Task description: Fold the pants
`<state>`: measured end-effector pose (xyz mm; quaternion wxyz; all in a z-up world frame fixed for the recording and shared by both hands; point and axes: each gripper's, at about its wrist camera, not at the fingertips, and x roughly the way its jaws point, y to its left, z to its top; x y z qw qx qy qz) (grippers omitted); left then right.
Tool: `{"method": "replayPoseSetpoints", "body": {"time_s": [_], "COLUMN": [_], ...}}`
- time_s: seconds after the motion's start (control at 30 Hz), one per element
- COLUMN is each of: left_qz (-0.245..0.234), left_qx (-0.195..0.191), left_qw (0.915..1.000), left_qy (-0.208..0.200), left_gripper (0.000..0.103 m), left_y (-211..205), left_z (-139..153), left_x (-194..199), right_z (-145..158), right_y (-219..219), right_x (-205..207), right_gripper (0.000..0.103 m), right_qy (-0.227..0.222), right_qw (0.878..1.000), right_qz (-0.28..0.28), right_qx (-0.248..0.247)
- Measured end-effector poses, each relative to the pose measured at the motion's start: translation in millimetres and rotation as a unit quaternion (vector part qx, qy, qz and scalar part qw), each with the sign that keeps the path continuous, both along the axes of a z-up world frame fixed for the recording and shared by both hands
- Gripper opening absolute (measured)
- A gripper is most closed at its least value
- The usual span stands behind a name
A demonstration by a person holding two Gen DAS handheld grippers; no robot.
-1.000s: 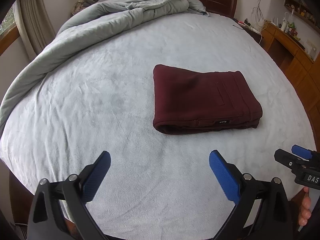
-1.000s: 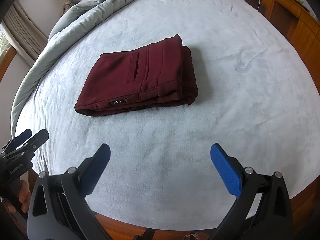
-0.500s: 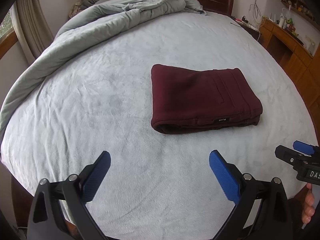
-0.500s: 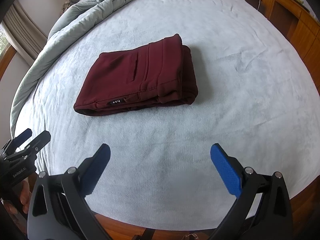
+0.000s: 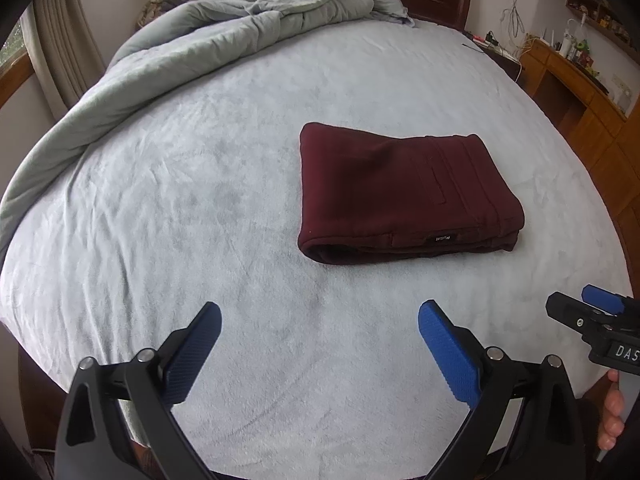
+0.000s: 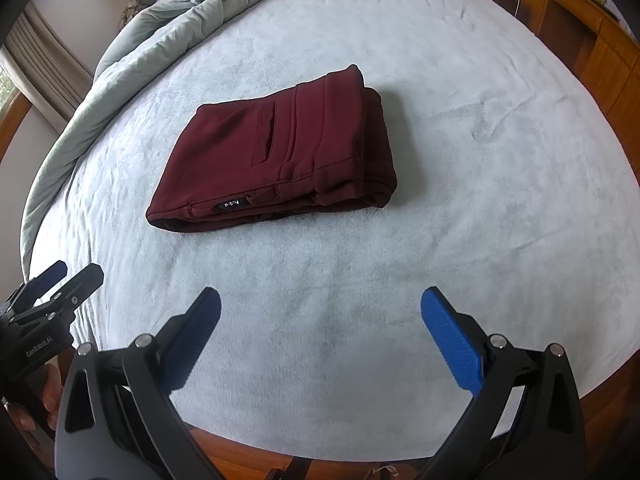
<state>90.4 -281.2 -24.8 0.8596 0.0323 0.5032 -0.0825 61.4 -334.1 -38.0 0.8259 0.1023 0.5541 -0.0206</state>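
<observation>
Left wrist: pants (image 5: 404, 196) lie beyond open jaws.

The folded pants (image 5: 400, 196) are lying on the bed (image 5: 200, 220), right of its middle. A duvet (image 5: 192, 52) is lying bunched along the bed's left and far edges. Both grippers, left (image 5: 320, 344) and right (image 6: 320, 332), are hovering side by side before the pants, well apart from them, jaws spread, over the near edge
</observation>
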Motion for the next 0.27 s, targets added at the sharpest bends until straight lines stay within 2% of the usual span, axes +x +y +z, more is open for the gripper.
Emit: {"method": "replayPoseSetpoints", "body": {"time_s": [0.27], "left_qz": [0.002], "left_qx": [0.0], "left_qw": [1.0], "left_qy": [0.002], "left_gripper": [0.099], "left_y": [1.6], "left_z": [-1.0], "left_x": [0.3], "right_z": [-2.0], "right_y": [-1.4], "right_x": [-2.2], "right_gripper": [0.1], "right_qy": [0.002], "right_qw": [1.0], "right_qz": [-0.006], "right_qx": [0.003]}}
